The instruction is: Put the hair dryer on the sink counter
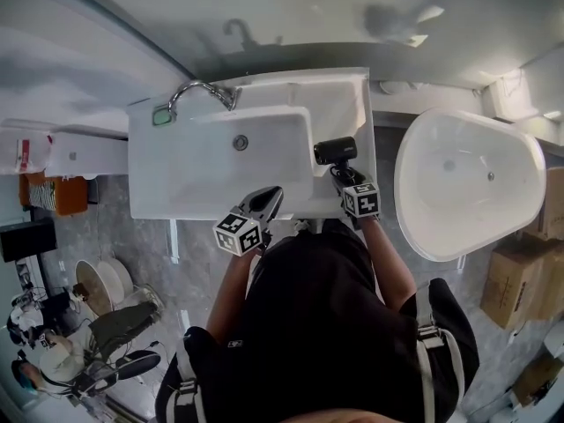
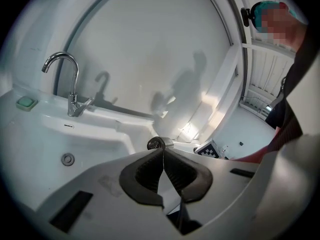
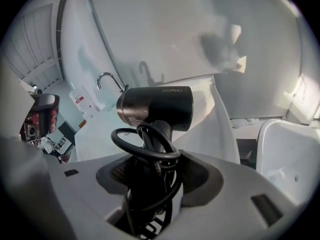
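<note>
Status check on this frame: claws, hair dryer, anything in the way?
Left claw shut, empty. Right claw clamped on hair dryer handle, cord looped round it. Dryer over sink counter's right ledge; no obstruction seen there.

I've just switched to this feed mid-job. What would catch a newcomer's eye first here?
The black hair dryer, cord looped round its handle, is held in the right gripper over the right end of the white sink. Next comes the big white bathtub to the sink's right. The left gripper is shut and empty by the sink's front edge.
</note>
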Demonstrator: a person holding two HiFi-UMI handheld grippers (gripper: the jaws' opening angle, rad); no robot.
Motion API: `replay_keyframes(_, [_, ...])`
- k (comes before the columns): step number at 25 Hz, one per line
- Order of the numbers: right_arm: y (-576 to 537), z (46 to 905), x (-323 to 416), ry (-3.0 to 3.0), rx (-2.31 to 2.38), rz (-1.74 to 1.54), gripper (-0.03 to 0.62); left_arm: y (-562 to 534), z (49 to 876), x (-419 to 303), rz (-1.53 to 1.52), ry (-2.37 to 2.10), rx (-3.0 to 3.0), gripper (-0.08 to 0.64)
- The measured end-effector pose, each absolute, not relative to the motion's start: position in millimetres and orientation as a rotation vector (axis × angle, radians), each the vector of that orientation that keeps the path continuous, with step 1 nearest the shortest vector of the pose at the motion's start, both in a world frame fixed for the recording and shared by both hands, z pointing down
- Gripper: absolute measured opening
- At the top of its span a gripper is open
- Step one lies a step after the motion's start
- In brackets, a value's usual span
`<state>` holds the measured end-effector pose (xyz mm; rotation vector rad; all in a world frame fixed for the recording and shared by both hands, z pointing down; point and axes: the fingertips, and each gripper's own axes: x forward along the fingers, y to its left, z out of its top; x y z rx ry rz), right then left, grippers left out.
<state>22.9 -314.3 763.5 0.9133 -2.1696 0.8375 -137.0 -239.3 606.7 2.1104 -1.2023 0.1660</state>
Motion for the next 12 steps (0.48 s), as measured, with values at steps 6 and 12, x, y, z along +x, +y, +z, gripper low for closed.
replay_keyframes(6, [-320, 783, 23, -2.115, 0.895, 0.857, 0.298, -241, 605, -146, 0.145, -1.268, 2.074, 0.017])
replay_keyframes(12, [-324, 795, 22, -2.073, 0.897, 0.838, 0.299, -239, 607, -152, 0.14, -1.285, 2.055, 0.017])
